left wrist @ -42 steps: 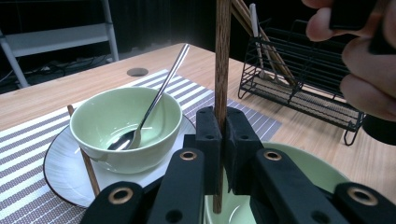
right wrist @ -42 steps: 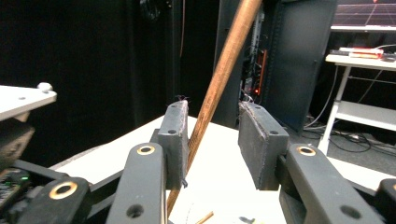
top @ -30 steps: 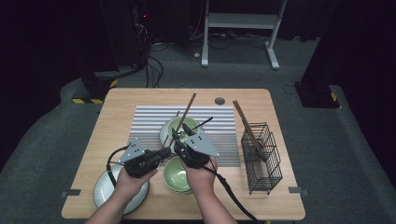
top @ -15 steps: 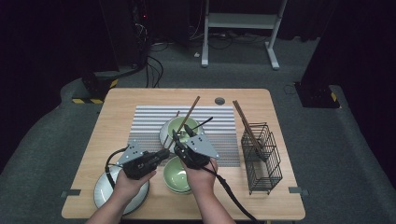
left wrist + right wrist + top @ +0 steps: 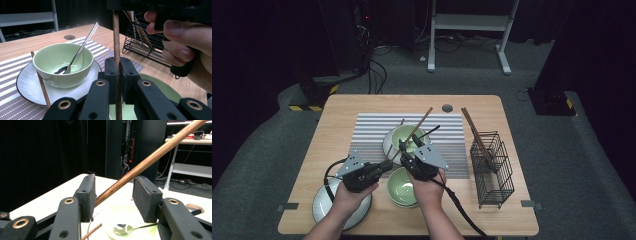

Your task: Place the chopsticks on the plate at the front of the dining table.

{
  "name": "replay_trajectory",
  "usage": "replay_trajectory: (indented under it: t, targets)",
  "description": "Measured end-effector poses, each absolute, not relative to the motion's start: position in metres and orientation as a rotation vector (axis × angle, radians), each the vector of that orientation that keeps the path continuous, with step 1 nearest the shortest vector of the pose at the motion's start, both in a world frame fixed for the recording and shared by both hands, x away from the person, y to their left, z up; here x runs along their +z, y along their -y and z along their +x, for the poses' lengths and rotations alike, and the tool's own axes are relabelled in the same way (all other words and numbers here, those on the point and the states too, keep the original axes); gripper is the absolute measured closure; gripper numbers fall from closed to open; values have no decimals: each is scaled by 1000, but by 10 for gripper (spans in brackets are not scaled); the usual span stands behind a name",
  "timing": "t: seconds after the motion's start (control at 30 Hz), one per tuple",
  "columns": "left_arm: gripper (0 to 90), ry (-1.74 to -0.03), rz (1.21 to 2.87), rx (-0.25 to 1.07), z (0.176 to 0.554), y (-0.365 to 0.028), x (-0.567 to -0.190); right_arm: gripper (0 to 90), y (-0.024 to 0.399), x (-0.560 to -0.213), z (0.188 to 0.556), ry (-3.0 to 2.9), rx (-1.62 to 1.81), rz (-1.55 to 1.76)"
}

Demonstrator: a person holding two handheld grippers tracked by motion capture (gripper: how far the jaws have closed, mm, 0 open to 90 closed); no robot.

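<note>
Handover half done above the near bowl: left claw clenched on chopstick, right claw just been opening, released around it; rack next, likely.

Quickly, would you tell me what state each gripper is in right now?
Left gripper: shut on the chopstick.
Right gripper: open, jaws just been opening, chopstick between them.

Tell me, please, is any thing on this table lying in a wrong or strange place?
Yes. One chopstick leans loose against the plate under the green bowl, away from the wire basket that holds other chopsticks. A second chopstick is clamped in the left gripper. Nothing looks spilled or broken.
</note>
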State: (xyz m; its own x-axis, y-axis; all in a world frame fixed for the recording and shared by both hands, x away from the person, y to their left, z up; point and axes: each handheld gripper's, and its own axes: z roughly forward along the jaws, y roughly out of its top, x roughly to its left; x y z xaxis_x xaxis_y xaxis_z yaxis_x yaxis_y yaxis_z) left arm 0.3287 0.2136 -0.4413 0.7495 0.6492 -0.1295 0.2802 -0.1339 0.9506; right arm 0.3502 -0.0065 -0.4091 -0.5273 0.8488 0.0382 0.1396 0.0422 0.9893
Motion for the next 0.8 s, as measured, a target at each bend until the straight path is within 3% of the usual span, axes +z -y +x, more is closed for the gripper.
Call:
replay_trajectory:
  t: [0.8]
  targets:
    - [849,-739,1727,356,329,-210,-445,483,15,-417,349,-1726,1521,1024]
